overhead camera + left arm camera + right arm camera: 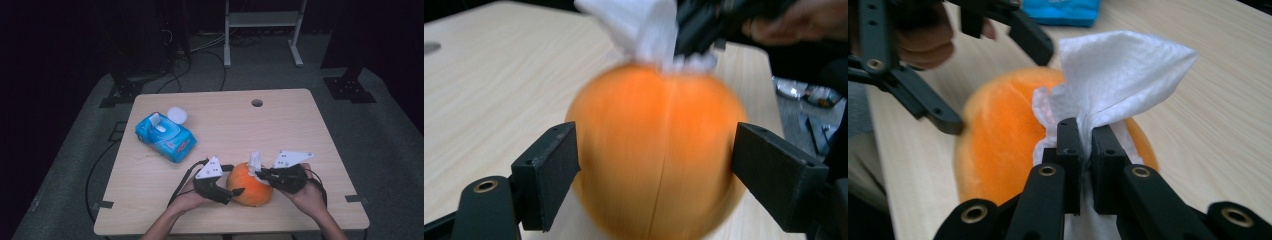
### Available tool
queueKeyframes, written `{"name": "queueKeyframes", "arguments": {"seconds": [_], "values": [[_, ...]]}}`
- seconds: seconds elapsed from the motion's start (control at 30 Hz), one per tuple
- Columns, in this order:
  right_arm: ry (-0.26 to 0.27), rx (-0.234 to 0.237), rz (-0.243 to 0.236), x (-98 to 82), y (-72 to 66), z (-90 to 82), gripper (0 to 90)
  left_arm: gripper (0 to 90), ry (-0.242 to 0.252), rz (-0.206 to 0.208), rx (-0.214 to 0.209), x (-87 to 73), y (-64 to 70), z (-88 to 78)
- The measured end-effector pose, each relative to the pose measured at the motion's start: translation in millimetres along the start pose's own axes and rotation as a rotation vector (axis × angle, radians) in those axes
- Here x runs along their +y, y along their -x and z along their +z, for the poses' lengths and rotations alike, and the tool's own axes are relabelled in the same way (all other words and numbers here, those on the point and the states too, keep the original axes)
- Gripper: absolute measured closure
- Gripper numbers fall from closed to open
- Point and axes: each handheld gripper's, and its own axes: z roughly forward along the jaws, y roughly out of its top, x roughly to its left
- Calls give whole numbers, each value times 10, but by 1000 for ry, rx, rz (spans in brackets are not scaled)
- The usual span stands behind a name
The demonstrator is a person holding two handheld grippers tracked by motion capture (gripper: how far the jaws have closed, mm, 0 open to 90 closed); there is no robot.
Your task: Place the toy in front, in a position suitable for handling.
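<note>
A round orange soft ball rests near the table's front edge. My left gripper reaches it from the left, its jaws straddling the ball. The pads stand right at its sides and I see no dent, so the gripper is open. From the right, my right gripper is shut on a white wipe and holds it against the ball's top. In the right gripper view the jaws pinch the wipe over the ball.
A blue pack of wipes lies at the left of the wooden table, its flap up, with a white round piece behind it. A cable hole sits near the far edge. Dark stands and cables surround the table.
</note>
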Motion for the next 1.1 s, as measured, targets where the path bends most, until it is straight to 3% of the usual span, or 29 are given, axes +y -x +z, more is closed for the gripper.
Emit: {"name": "queueKeyframes", "arguments": {"seconds": [0.07, 0.17, 0.27, 0.37, 0.43, 0.5, 0.6, 0.73, 0.93, 1.03, 1.1], "values": [[15, 30, -8, 36, -88, 35, 837, 212, -16, 24, 4, -13, 18, 17], [14, 20, -58, 79, -194, 69, 837, 279, -41, 27, 6, -76, -14, -6], [9, 9, -31, 52, -101, 36, 837, 307, -64, 0, 17, -135, -103, -34], [8, 9, 28, -17, 9, 2, 838, 302, -59, -41, 9, -188, -176, -61], [20, 20, 39, -20, -6, -4, 837, 282, -62, -26, 7, -151, -152, -56], [27, 31, 14, 15, -72, 23, 836, 240, -44, -16, 0, -108, -124, -58], [40, 84, 11, 51, -150, 90, 834, 260, -42, 26, -4, -71, -59, -43], [31, 73, 12, 31, -114, 87, 836, 351, -65, 27, 14, -119, -103, -56], [10, 17, 53, -95, 74, 13, 837, 354, -70, -15, 13, -191, -189, -91], [14, 10, 63, -104, 73, -11, 837, 322, -65, -23, 10, -146, -180, -108], [7, 1, 39, -77, 28, 18, 836, 298, -29, -7, 4, -73, -144, -136]]}}
